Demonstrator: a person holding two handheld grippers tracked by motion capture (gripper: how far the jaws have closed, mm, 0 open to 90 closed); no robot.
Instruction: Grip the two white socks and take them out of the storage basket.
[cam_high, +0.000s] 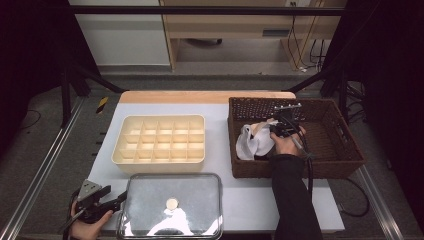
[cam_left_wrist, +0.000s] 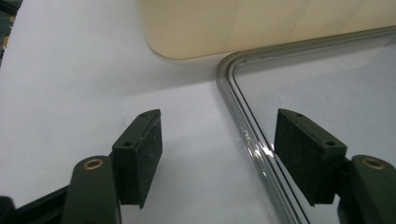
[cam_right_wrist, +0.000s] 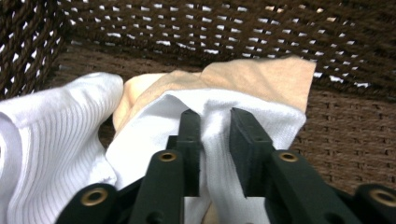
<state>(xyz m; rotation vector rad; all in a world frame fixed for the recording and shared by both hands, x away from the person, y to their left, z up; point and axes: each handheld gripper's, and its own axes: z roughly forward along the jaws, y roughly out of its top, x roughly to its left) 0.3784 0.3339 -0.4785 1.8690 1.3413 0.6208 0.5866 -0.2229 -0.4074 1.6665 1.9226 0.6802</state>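
The right tool (cam_right_wrist: 215, 140) is inside the basket (cam_high: 345, 165) at the table's right edge, its jaws pinched on a fold of the white sock (cam_right_wrist: 261, 119), which lies in the basket's left half over a tan cloth (cam_right_wrist: 261, 77). The grip looks shallow, though the fold hides how much fabric is caught, so it is best to lift slowly and straight up, watching that the tan cloth and the second white sock (cam_right_wrist: 51, 126) do not ride along. The left tool (cam_left_wrist: 217, 154) rests near the table's front left corner, jaws apart astride the tray (cam_left_wrist: 243, 135) rim, not clamped on it.
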